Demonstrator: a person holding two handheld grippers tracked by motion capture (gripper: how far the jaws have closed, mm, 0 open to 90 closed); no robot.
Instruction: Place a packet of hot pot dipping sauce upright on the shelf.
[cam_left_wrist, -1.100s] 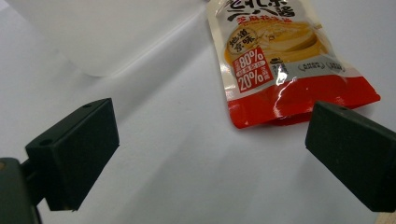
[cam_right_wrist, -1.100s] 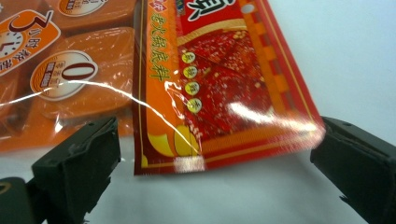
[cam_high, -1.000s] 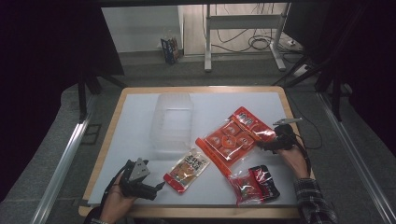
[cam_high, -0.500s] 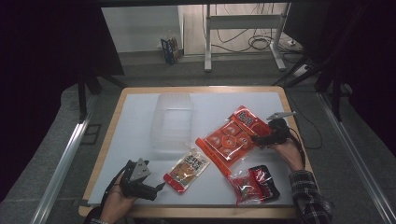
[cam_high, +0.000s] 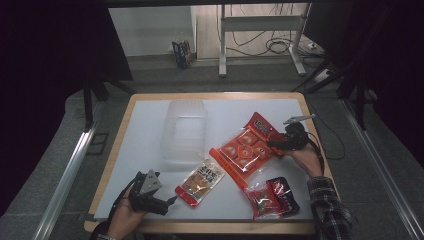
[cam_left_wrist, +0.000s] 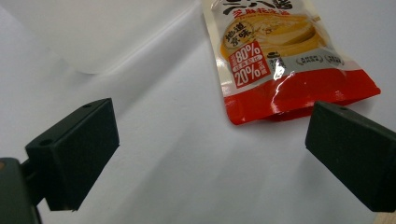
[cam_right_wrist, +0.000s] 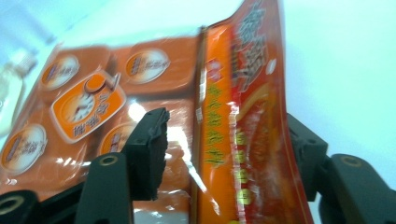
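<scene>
From the high view, the right gripper (cam_high: 278, 144) sits at the right of the frame, right of centre, its fingers at the edge of the large orange snack bag (cam_high: 246, 148), which lies on the white counter (cam_high: 145, 125) near the middle right. A red packet (cam_high: 262, 124) lies partly over that bag's upper right corner. At the lower left, the left gripper (cam_high: 167, 202) rests low on the counter, held in a hand; its fingers point toward the yellow and red sachet (cam_high: 201, 182) just to its right, without touching it. A clear plastic tub (cam_high: 184, 131) stands above centre, and a dark red bag (cam_high: 272, 197) lies at the lower right, near a plaid sleeve (cam_high: 329, 207).

In the left gripper view, the two black fingers (cam_left_wrist: 74, 151) stand wide apart with bare counter between them. The yellow and red sachet (cam_left_wrist: 285, 58) lies in the upper right of the frame, beyond the fingertips.

In the right gripper view, the fingers (cam_right_wrist: 147, 149) have just been closing, and the edge of the orange snack bag (cam_right_wrist: 88, 107) and the red packet (cam_right_wrist: 243, 140) stand between them, filling the middle of the frame. The left finger lies against the bag's film; whether both pads already press on it I cannot tell.
</scene>
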